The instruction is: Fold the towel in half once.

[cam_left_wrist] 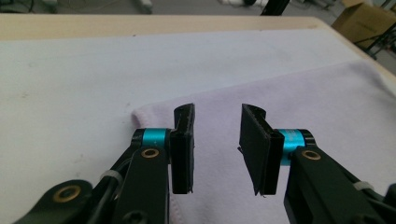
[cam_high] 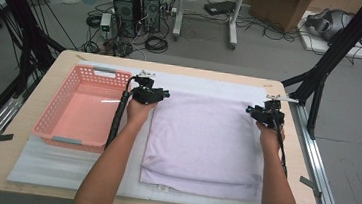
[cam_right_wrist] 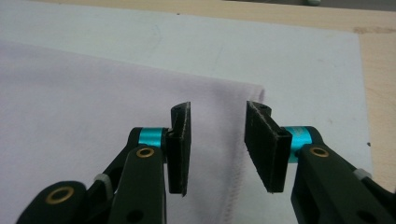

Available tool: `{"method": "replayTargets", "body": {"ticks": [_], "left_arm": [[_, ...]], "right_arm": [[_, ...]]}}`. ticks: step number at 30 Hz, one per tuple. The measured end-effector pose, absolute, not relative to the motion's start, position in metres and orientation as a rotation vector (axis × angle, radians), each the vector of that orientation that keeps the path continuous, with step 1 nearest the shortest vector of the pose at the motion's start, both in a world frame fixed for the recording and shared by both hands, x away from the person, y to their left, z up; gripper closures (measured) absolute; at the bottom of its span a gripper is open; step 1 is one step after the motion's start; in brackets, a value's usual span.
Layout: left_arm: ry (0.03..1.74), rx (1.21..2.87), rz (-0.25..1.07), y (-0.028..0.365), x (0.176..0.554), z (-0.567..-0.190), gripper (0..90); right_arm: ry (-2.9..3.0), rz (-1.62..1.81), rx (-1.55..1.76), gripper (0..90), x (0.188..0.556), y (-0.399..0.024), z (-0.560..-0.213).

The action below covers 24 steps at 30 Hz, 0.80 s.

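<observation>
Now both grippers hang open over the far corners of a folded lilac towel (cam_high: 205, 139).

The left gripper (cam_left_wrist: 217, 149) has its jaws parted above the towel's far-left corner, nothing between them; the right gripper (cam_right_wrist: 217, 149) stands likewise over the far-right corner. The towel lies flat on a white mat (cam_high: 210, 86) on the wooden table (cam_high: 45, 79), just beside a pink basket (cam_high: 49, 117).

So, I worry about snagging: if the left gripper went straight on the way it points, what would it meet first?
Probably the folded lilac towel: the left gripper, jaws open, points over its corner, with white sheet beyond. Depth is unclear.
</observation>
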<state>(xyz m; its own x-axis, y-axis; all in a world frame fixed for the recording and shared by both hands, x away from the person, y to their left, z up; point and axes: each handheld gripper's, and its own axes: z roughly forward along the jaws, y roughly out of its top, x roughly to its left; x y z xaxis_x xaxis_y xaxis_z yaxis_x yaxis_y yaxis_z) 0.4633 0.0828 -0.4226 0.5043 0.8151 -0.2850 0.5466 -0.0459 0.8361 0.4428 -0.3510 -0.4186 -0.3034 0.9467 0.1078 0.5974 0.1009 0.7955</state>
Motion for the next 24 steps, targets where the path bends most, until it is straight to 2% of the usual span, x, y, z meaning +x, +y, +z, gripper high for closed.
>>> {"method": "replayTargets", "body": {"ticks": [9, 14, 24], "left_arm": [[1.092, 1.723, 0.316, 0.078, 0.431, -0.417, 57.2], [1.045, 1.717, 0.314, 0.078, 0.410, -0.414, 57.0], [0.960, 1.767, 0.314, 0.087, 0.355, -0.417, 57.8]], "right_arm": [[2.039, 1.108, 1.453, 61.3, 0.414, -0.351, -0.403], [2.102, 1.095, 1.460, 58.6, 0.394, -0.359, -0.404], [2.156, 1.136, 1.410, 59.0, 0.343, -0.366, -0.408]]}}
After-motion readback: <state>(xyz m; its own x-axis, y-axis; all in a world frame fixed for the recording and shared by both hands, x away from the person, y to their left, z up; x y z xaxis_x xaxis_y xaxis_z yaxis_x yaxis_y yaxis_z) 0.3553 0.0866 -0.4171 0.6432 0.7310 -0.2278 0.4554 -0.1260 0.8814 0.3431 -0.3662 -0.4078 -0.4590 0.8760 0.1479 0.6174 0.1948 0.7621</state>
